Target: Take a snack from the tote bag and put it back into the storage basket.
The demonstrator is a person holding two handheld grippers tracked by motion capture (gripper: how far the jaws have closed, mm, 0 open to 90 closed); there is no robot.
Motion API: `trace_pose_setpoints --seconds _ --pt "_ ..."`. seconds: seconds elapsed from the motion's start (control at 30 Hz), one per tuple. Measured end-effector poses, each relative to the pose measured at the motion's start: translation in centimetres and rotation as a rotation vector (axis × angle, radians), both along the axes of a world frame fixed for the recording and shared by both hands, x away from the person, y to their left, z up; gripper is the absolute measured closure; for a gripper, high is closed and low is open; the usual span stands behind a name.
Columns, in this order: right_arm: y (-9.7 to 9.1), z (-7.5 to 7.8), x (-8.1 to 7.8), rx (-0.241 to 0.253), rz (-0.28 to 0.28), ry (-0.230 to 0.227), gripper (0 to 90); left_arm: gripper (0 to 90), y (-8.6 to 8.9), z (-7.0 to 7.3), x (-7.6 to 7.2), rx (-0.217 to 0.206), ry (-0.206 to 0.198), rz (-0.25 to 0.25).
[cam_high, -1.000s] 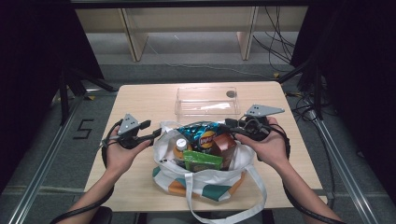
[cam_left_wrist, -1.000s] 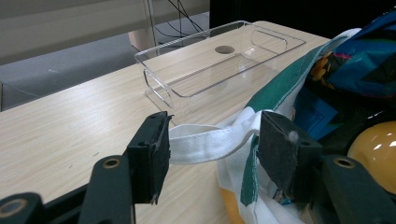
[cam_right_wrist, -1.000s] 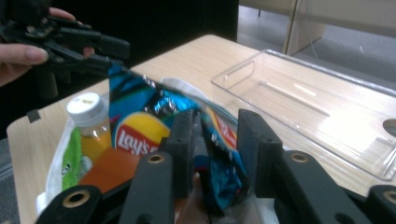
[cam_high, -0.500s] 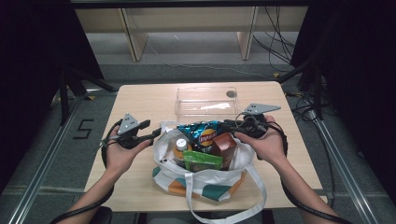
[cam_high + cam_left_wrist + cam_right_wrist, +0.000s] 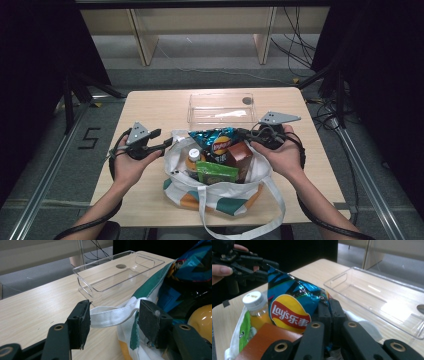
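Table point(image 5: 150, 107) spans the centre of the high view. Tote bag point(image 5: 220, 192) sits lower centre, mouth open, packed with goods. Clear plastic tray point(image 5: 222, 107) sits just above it, upper centre, apart from the bag. Chip bag point(image 5: 216, 142) stands at the bag's top edge; brown box point(image 5: 240, 156), green packet point(image 5: 216, 172) and orange-juice bottle point(image 5: 193, 159) sit below and left of it. Right gripper point(image 5: 331, 315), right of centre, has just been closing: jaws together, pinching the chip bag's edge. Left gripper point(image 5: 113, 322), left of centre: jaws apart, white bag strap point(image 5: 110, 316) running between them, touching one pad; a clamp isn't evident.
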State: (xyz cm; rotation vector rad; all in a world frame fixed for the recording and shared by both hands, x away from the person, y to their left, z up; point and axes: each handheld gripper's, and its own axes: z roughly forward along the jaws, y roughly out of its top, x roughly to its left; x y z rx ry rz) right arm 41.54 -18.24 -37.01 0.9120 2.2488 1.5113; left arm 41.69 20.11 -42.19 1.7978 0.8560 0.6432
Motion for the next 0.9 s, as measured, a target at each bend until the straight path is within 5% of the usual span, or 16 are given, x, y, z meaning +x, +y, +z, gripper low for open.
trace_pose_setpoints --seconds 0.9 --pt "0.0 3.4 -1.0 0.122 -0.014 -0.176 90.0 41.9 0.0 -0.1 0.1 0.01 -0.001 0.002"
